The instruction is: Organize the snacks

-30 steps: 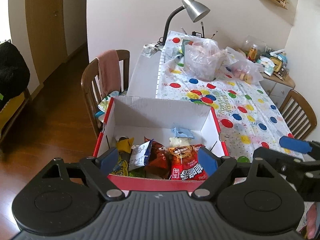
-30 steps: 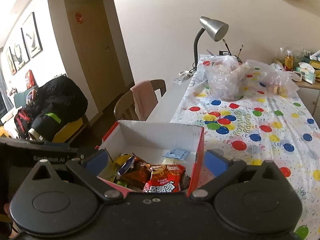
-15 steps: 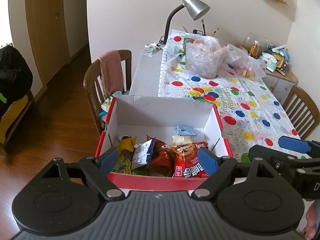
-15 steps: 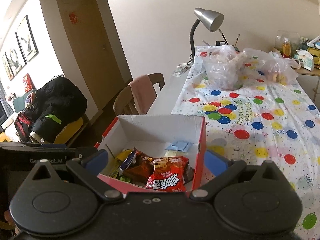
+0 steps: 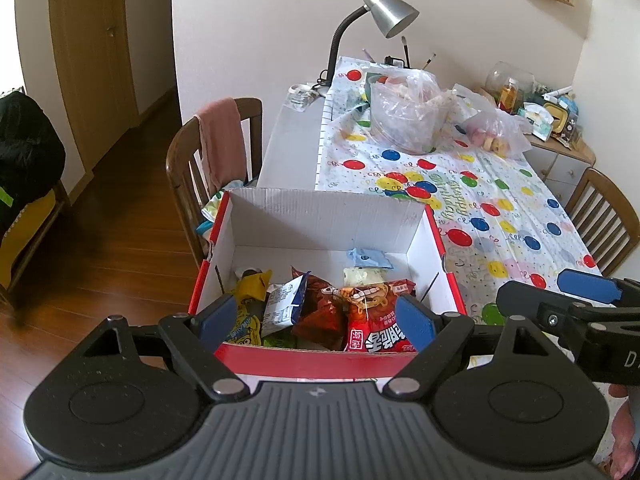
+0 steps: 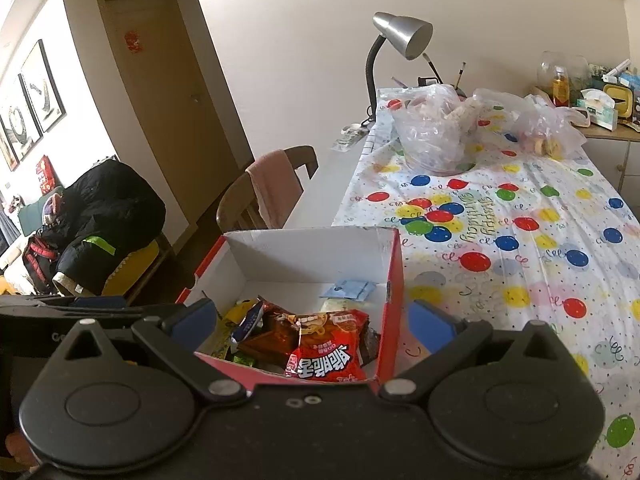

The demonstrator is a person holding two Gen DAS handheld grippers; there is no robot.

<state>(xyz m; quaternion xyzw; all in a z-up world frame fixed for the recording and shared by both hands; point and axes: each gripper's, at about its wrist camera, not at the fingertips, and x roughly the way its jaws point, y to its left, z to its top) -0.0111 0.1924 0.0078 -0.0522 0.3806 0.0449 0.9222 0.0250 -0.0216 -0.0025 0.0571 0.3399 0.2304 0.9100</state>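
Snack box waits at the surface's near left corner
Both grippers hover over the red-and-white box (image 5: 328,216); left gripper (image 5: 316,322) and right gripper (image 6: 312,320) jaws apart, empty; red noodle packet (image 6: 326,354) lies inside

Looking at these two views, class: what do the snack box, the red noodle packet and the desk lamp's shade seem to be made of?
Snack box: likely corrugated cardboard, matte white inside, red outside; ridged walls.
Red noodle packet: probably glossy plastic film; crinkles, sheen.
Lamp shade: seemingly brushed metal; silver sheen.
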